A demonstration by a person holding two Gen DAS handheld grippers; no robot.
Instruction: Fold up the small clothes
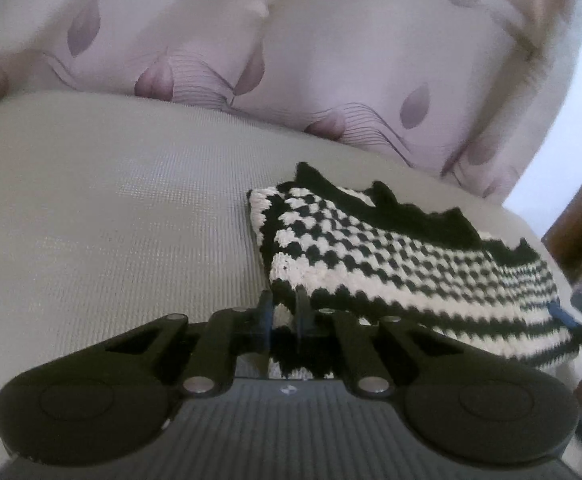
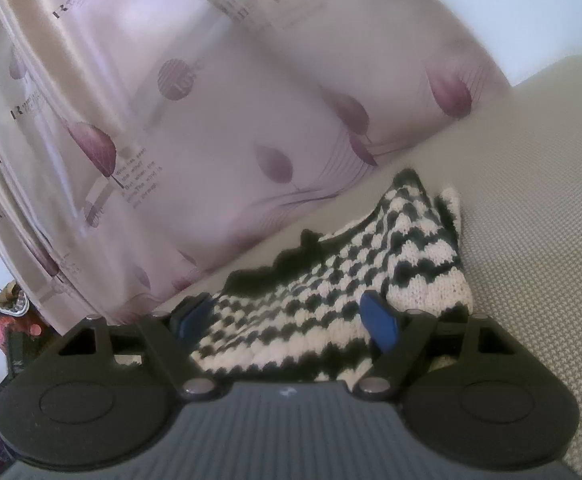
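While the knit [image 1: 391, 264] lies on the grey cushion [image 1: 111, 220], just in front of the leaf-print curtain [image 1: 291, 60], the left claw [image 1: 285, 316] is clenched on the knit's near corner; black-and-white fabric shows between its narrow fingers. Right claw [image 2: 291, 320] is released, blue pads wide apart w/ the knit's edge lying between them, pads not pressing as far as I can tell.

Knit looks already doubled: a layered edge shows at its left side, zigzag black trim on the side nearest the curtain.

Risks from here, as I judge them:
- Left grip is on a small corner bite only. A quick pull could let the loose crochet stretch or slip out, esp. since yarn is thick and springy.
- Only one side held. If left lifts before right closes, the knit drags or skews across the cushion and the fold goes crooked.
- Right pads could catch just the top layer, peeling the layers apart.
- Curtain hangs close behind the knit; a far swing could brush it.
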